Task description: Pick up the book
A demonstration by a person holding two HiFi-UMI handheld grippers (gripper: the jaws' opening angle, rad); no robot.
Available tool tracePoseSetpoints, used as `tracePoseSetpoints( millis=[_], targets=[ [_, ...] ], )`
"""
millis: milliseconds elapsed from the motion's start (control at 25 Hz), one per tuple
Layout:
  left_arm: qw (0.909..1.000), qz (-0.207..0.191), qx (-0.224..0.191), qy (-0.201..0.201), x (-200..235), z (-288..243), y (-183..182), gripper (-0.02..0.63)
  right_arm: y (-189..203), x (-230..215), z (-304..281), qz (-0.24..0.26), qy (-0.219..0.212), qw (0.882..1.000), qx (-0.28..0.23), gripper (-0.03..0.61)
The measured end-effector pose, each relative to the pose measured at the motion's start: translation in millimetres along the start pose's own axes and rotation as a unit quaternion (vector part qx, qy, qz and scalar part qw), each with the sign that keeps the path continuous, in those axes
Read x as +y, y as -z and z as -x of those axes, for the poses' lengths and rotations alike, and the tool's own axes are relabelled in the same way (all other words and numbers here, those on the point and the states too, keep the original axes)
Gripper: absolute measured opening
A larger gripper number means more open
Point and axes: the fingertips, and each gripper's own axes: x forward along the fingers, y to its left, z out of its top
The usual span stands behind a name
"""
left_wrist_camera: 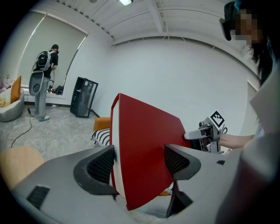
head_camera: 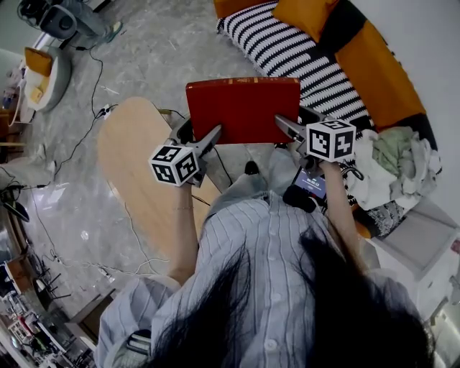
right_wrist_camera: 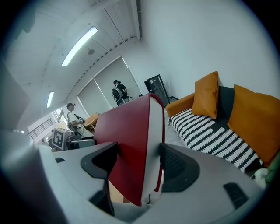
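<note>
You hold the red book (head_camera: 243, 109) in the air in front of you with both tools, one at each near corner. Your left hand-held gripper (head_camera: 210, 135) is clamped on the book's left side. In the left gripper view (left_wrist_camera: 140, 162) both ribbed pads press on the covers, with the white page edges showing beside the left pad. Your right hand-held gripper (head_camera: 285, 125) is closed on the other side in the same way. In the right gripper view (right_wrist_camera: 139, 162) the book (right_wrist_camera: 127, 140) stands edge-on between the jaws, with a pad against each cover.

The book touches nothing else. In the head view it sits just right of the far end of the pale wooden surface (head_camera: 133, 158), which is long with rounded ends and runs down to your left.

Beyond the book lies a sofa with a black-and-white striped seat (head_camera: 287, 50) and orange cushions (head_camera: 305, 14). A heap of light clothes (head_camera: 392, 162) is piled at its near end, on your right.

The floor (head_camera: 144, 50) is grey and veined, with dark cables trailing over it. A pale armchair (head_camera: 43, 75) stands at the far left.

The left gripper view shows plain white walls, a black cabinet (left_wrist_camera: 84, 97) and a person with a backpack (left_wrist_camera: 43, 78) standing by a window. The right gripper view shows a strip light (right_wrist_camera: 78, 46) on the ceiling.
</note>
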Motion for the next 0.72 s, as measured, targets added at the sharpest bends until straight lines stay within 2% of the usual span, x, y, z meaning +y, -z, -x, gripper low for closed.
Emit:
tracePoseSetpoints(
  millis=[160, 360, 720],
  targets=[
    [1.0, 0.001, 0.001, -0.003, 8, 0, -6, 0.353, -7, 2, -8, -0.001, -0.002, 1.0, 0.001, 0.321],
    [1.0, 0.004, 0.0, -0.008, 5, 8, 6, 0.353, 6, 6, -7, 0.0, -0.005, 1.0, 0.002, 0.321],
    [0.9998, 0.012, 0.003, -0.014, 19, 7, 7, 0.353, 4, 7, -21, 0.002, -0.007, 1.0, 0.01, 0.321]
  ],
)
